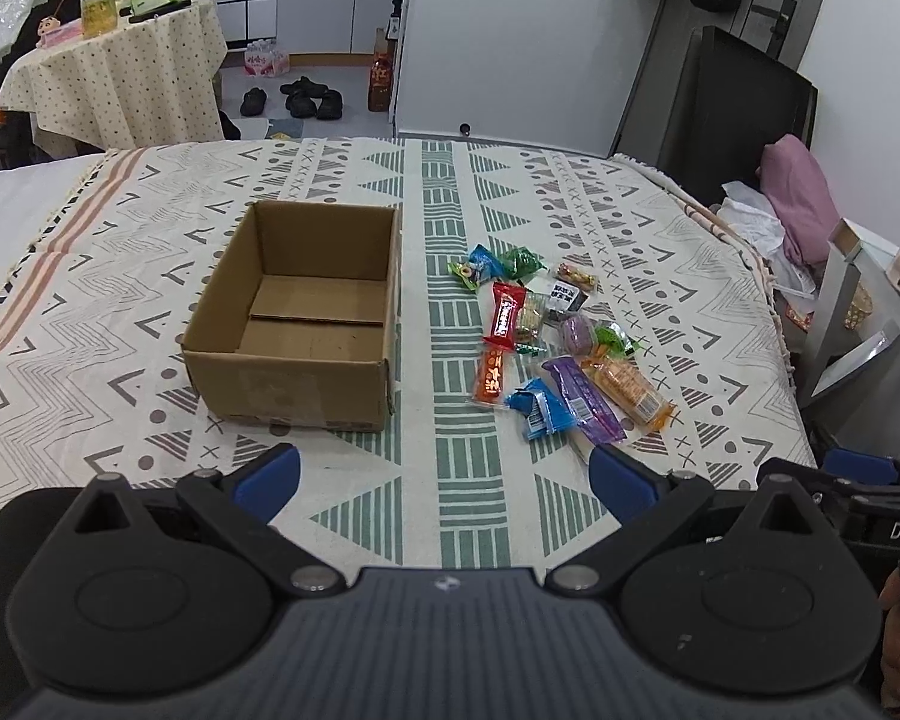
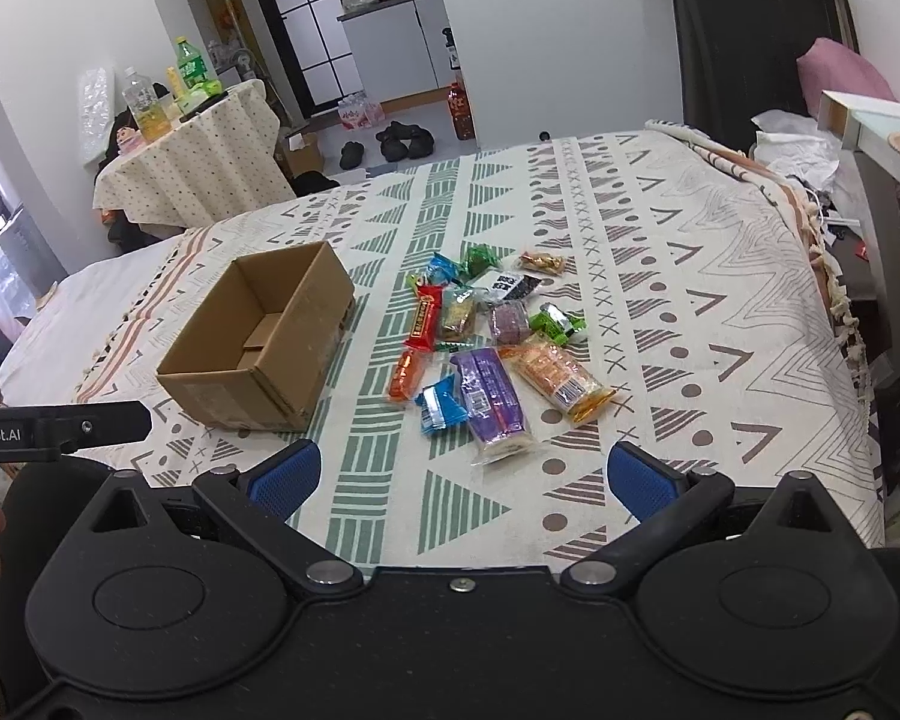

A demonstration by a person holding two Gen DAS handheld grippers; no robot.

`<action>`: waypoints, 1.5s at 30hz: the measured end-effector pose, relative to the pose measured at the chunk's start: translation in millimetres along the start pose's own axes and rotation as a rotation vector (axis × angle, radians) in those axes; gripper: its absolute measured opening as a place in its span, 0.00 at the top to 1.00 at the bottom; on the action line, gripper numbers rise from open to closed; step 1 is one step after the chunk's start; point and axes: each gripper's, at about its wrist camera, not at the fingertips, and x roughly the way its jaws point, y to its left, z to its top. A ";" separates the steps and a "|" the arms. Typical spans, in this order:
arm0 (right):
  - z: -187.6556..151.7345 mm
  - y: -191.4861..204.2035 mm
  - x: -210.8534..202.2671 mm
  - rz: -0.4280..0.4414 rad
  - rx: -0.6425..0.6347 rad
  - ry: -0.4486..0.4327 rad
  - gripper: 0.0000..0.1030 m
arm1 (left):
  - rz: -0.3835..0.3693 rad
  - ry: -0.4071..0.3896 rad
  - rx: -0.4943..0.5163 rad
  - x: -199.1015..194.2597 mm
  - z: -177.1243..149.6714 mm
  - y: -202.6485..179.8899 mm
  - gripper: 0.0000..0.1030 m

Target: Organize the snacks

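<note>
Both hand-held grippers, left and right, gape wide and empty. The long purple-wrapped snack bar lies lengthwise, centre frame, nearest the right; empty brown cardboard box mid-left.

"DAS" on right hand-held gripper; "Robot.AI" on left hand-held gripper.

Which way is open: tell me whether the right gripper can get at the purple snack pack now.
Probably yes. The right gripper is open and empty, and the purple snack pack lies just ahead on the patterned cloth, with nothing between; the blue wrapper touches its left side.
</note>
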 end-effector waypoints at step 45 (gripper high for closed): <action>46.0 -69.7 139.5 -0.050 0.109 0.176 0.04 | -0.048 0.186 -0.213 177.5 33.5 -42.7 0.16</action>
